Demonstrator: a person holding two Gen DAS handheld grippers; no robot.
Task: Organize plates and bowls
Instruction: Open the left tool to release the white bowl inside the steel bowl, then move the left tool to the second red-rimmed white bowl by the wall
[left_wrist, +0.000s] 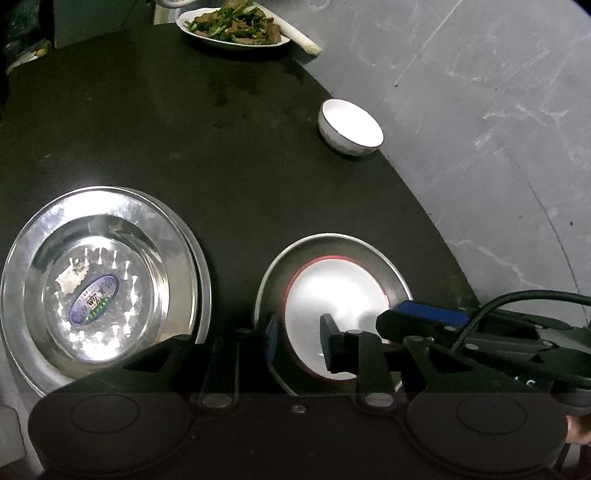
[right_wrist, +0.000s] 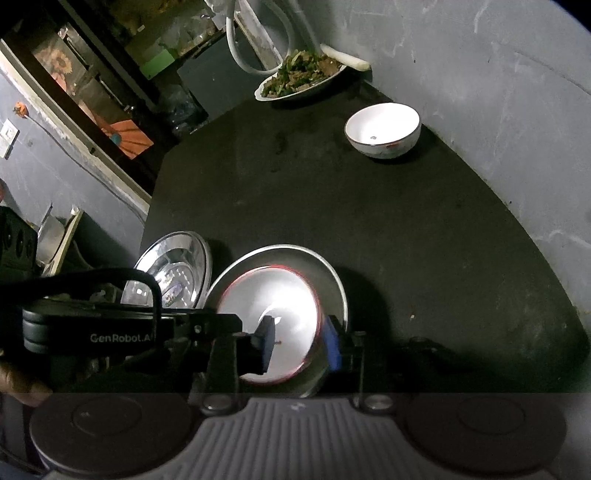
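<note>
A dark table (left_wrist: 221, 155) holds the dishes, with a grey floor (left_wrist: 480, 110) beside it. Near the front edge sits a metal plate (left_wrist: 384, 258) with a white plate (left_wrist: 332, 291) with a red rim lying inside it. Both grippers are at this pair. The left gripper (left_wrist: 301, 341) comes in from the left side, with one blue pad outside the rim of the white plate and the other finger over the white inside. Its jaws are a little apart, and the pads do not look pressed on the rim. The right gripper (right_wrist: 301, 341) comes in from the right side, with one finger over the white inside and its blue pad (right_wrist: 332, 343) outside, by the rim of the metal plate (right_wrist: 332, 280). Its jaws are a little apart too, and they seem loose on the rims, though the bright glare on the white plate (right_wrist: 273, 295) makes that hard to see. To the left of the pair, just beside it, sits a shiny steel dish (left_wrist: 103, 280) with a blue oval sticker (left_wrist: 92, 301) in its middle. Farther back, near the curved edge of the table, stands a white bowl (left_wrist: 351, 127), upright and well apart from the plates. At the far end is a plate of cooked green food (left_wrist: 232, 26), with a long white vegetable (left_wrist: 291, 31) lying just behind it.
</note>
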